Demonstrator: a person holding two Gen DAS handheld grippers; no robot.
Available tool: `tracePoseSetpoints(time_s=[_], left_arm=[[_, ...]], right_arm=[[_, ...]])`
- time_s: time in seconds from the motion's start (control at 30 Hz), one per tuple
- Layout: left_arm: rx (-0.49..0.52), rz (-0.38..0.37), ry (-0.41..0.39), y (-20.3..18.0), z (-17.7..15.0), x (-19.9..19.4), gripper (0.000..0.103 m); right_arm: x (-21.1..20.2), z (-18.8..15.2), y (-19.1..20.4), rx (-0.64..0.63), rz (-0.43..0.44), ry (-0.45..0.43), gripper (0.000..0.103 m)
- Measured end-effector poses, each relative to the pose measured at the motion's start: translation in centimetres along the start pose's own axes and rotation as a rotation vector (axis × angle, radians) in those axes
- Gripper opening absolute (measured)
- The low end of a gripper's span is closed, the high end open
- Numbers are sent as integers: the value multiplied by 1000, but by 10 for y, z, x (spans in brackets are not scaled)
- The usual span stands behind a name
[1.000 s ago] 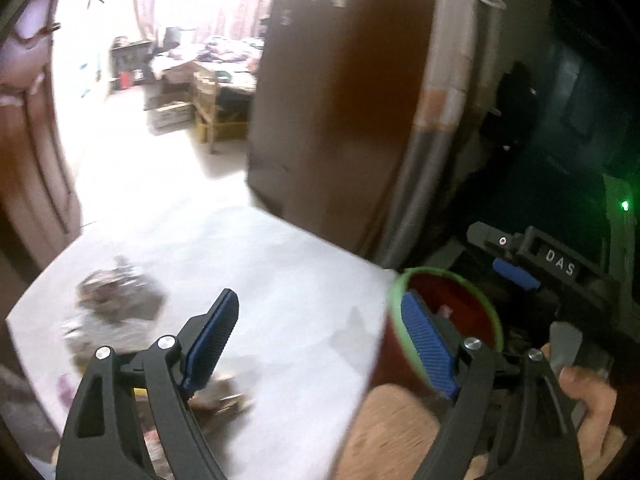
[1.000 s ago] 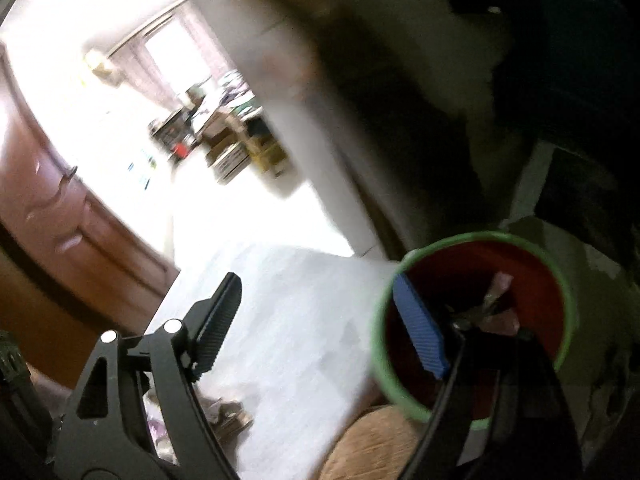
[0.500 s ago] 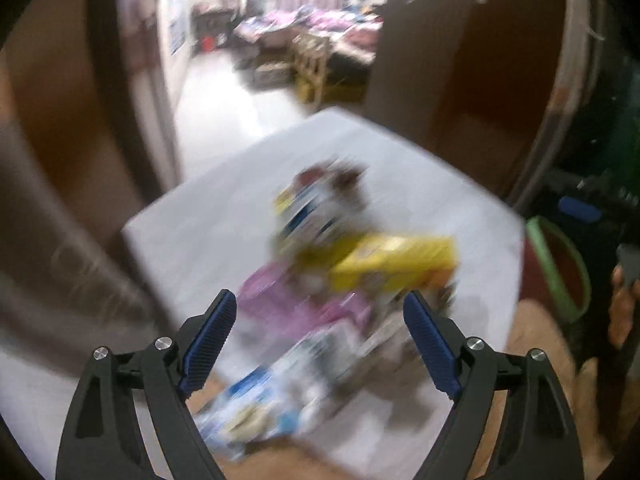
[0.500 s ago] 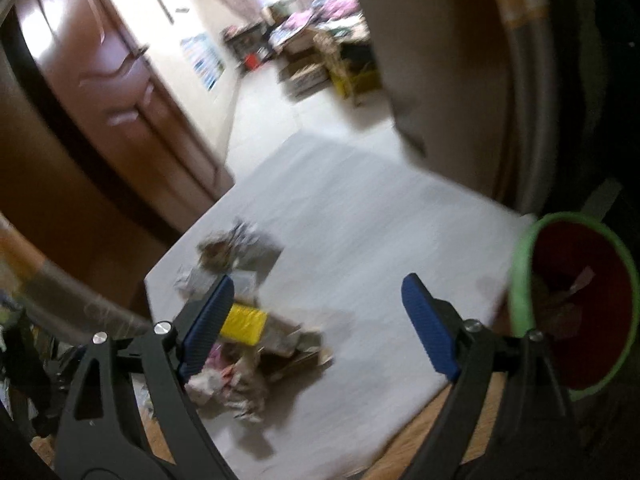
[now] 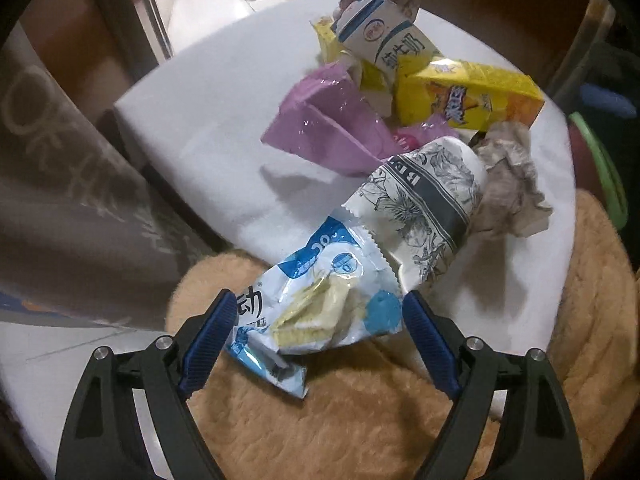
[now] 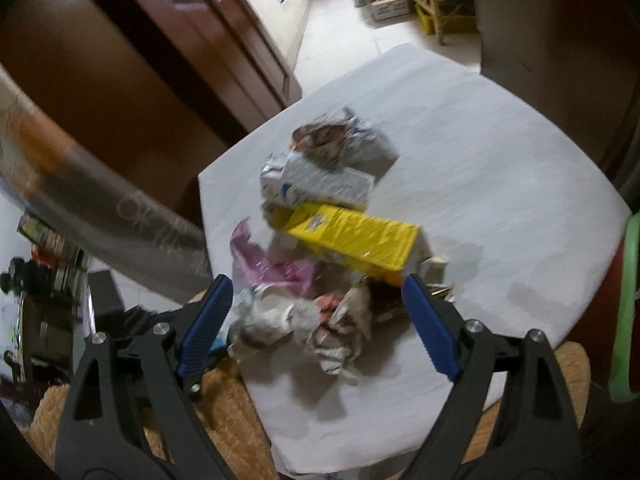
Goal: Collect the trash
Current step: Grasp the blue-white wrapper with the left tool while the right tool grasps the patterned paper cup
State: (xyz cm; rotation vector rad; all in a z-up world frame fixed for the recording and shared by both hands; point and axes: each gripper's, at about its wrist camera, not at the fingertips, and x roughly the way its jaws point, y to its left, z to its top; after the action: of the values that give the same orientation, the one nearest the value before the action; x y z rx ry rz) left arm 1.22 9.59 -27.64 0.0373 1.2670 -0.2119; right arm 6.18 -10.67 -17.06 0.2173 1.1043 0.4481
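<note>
A heap of trash lies on a white table (image 5: 208, 120). In the left wrist view my open left gripper (image 5: 316, 340) straddles a blue-and-white snack wrapper (image 5: 320, 312) at the table's near edge, apart from it. Behind lie a black-and-white printed bag (image 5: 424, 208), a crumpled paper (image 5: 508, 188), a purple plastic bag (image 5: 332, 120), a yellow box (image 5: 468, 96) and a milk carton (image 5: 384, 40). In the right wrist view my open, empty right gripper (image 6: 316, 320) hovers over the same heap, with the yellow box (image 6: 356, 236) and crumpled wrappers (image 6: 332, 320) below. The green-rimmed bin (image 6: 628, 320) is at the right.
A tan fluffy cushion (image 5: 360, 420) lies at the table's near edge. A grey printed cloth (image 5: 60, 200) hangs at the left. A brown wooden cabinet (image 6: 180, 40) stands behind the table. The bin's green rim (image 5: 600, 168) shows at the far right.
Both grippers have swung from the bin back over the trash heap. The left gripper has come down close to the blue-and-white wrapper. Both stay open.
</note>
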Motion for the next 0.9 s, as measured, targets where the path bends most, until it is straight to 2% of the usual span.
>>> tracePoseSetpoints(time_s=[0.03, 0.07, 0.1, 0.23, 0.27, 0.3, 0.33, 0.37, 0.6, 0.8, 0.83, 0.87, 0.9], left_arm=[[-5, -18, -5, 3, -1, -1, 66], [-13, -6, -7, 5, 1, 0, 44], [-26, 11, -6, 7, 1, 1, 42], [-75, -24, -22, 16, -2, 3, 30], [-80, -19, -33, 17, -3, 1, 20], [-86, -14, -44, 18, -3, 0, 17], [-94, -22, -51, 18, -3, -1, 7], [-115, -36, -58, 19, -4, -3, 7], [-159, -18, -92, 24, -11, -15, 7], [-203, -27, -95, 30, -13, -17, 7], [-199, -27, -92, 31, -12, -15, 9], [-193, -25, -89, 30, -11, -14, 10], [-188, -26, -87, 30, -11, -14, 10]], right_arm=[[0, 0, 0, -6, 4, 8, 86], [3, -1, 3, -14, 5, 19, 86], [9, -2, 7, -24, 10, 38, 86], [25, -6, 21, -43, 50, 93, 86], [29, -6, 26, -57, 52, 105, 86], [34, -6, 31, -75, 54, 118, 86], [44, -6, 40, -100, 63, 143, 86], [50, -6, 45, -114, 67, 159, 86], [101, -13, 77, -247, -1, 275, 86], [130, -30, 99, -458, -140, 329, 86], [132, -33, 101, -487, -163, 329, 81], [133, -35, 103, -519, -193, 322, 66], [131, -37, 106, -548, -202, 303, 55]])
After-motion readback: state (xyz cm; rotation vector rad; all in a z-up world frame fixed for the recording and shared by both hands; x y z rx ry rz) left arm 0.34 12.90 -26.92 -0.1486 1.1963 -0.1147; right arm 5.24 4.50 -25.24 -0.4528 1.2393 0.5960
